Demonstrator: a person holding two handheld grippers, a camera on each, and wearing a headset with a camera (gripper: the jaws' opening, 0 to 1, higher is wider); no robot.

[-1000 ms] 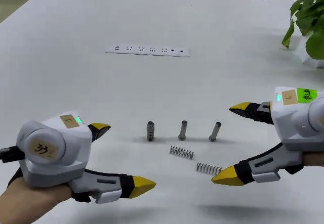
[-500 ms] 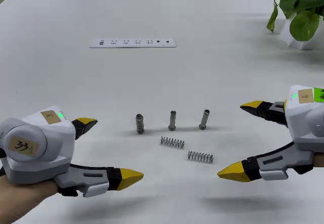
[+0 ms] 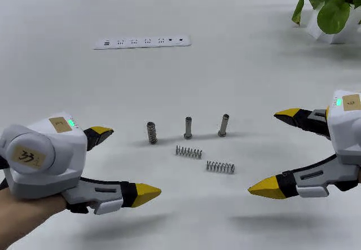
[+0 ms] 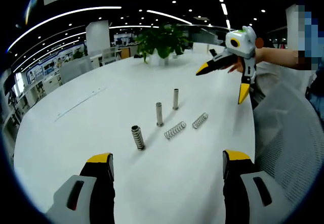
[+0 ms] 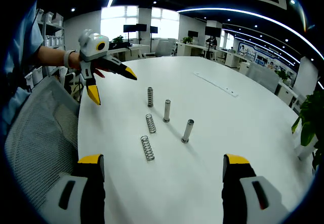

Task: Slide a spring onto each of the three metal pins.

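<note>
Three metal pins stand upright in a row on the white table. The left pin wears a spring; the middle pin and the right pin are bare. In front of them lie two loose springs. My left gripper hovers open at the near left, well clear of the pins. My right gripper hovers open at the near right, also apart from them. The left gripper view shows the sprung pin nearest, and the right gripper view shows the loose springs ahead.
A white power strip lies flat further back on the table. A potted green plant stands at the far right corner. A mesh chair sits beside the table edge in the right gripper view.
The head camera has tilted and shifted, so everything sits a little lower-left. Both grippers stay open and hovering; the pins and springs have not moved.
</note>
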